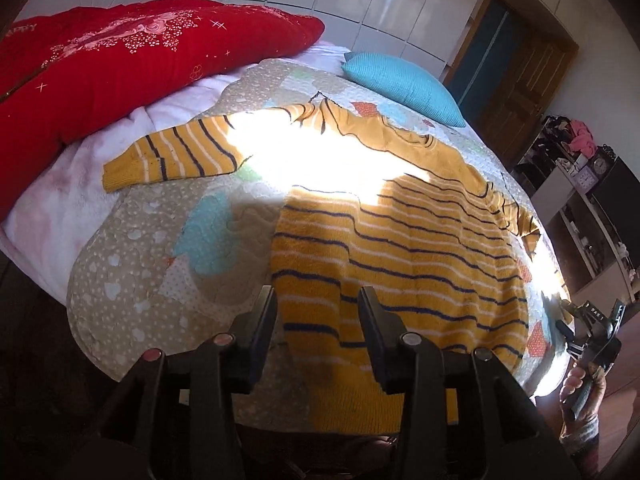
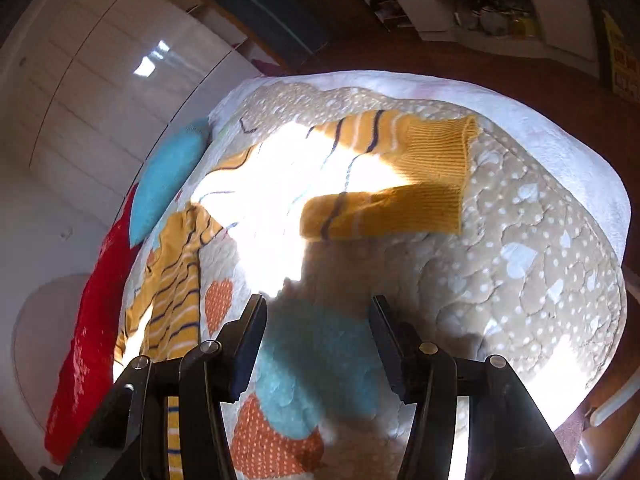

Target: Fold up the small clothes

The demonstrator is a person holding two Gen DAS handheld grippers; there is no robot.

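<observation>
- Striped sweater (image 1: 400, 256): yellow knit with navy and white bands, lying spread flat on the bed's quilt (image 1: 132, 280), body toward the near edge, one sleeve (image 1: 176, 156) stretching out toward the red cushion (image 1: 120, 60).
- Handling, as I am judging it: light, soft, limp, stretchy; it is likely sagging and bunching when lifted by one point, so the ribbed hem corners, cuff or shoulder seams are looking like the surest places to pinch.
- Left gripper (image 1: 316, 300): hovering over the hem edge with its jaws standing apart, cloth showing between them but not pinched.
- Right gripper (image 2: 318, 312): jaws apart over bare quilt, holding nothing; the cuffed sleeve (image 2: 400, 184) is lying beyond it.
- Right hand (image 1: 580, 392): showing at the edge of the left wrist view, wrapped around its tool.
- Blue pillow (image 1: 400, 84): resting at the far side of the bed.
- Hard to make out: sunlight is washing out the chest and neckline; the second sleeve is crumpling at the bed's edge, partly out of sight; the hem nearest me is hiding behind the gripper.
</observation>
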